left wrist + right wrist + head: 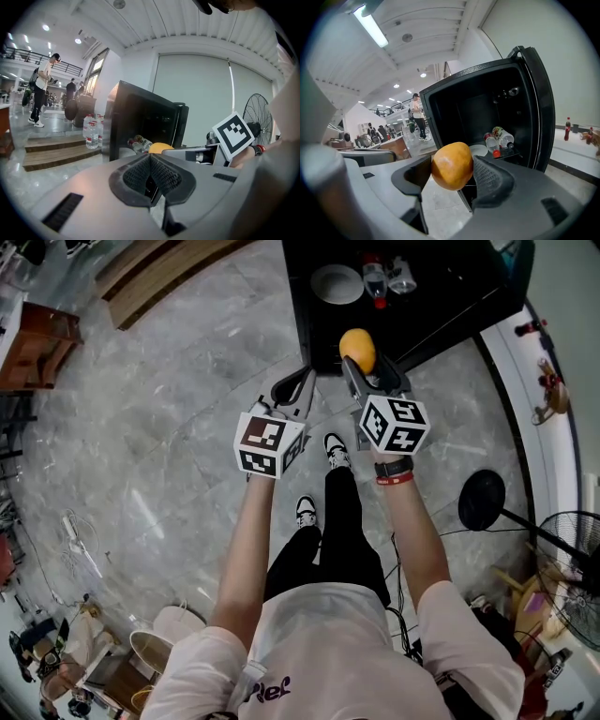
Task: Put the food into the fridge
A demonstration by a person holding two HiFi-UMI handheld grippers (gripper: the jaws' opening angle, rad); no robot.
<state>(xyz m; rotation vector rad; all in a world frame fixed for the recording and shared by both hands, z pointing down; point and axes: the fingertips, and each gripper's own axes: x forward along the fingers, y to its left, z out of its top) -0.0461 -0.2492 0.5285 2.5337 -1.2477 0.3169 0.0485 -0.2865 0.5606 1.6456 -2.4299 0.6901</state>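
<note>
Fingers (135, 176) of my left gripper (151, 158) are pressed together with nothing between them, as the left gripper view shows plainly; I judge that hand idle because the load needs only one gripper, so it hangs at centre-left of the head view, just beside its partner and clear of the approach; to the right of it my right gripper (452, 172) has its jaws clamped on the orange (451, 165), one pad on each flank of the fruit; the grip sits across its widest part, which I take to be the reason a round, smooth thing does not roll out; the jaws are only as far apart as the fruit is wide, so it rides out beyond the fingertips where it can be set down first; further right and above, in the upper right of the right gripper view, the fridge (459, 105) stands open with its dark inside facing me; on its shelf lie a white plate (479, 150) and two bottles (501, 137) on their sides, touching each other; the orange is held in front of the lower left of that opening, with grey floor showing beneath it, so I judge it not yet inside; bare shelf left of the plate looks to me the likeliest spot, since the bottles fill the right.
</note>
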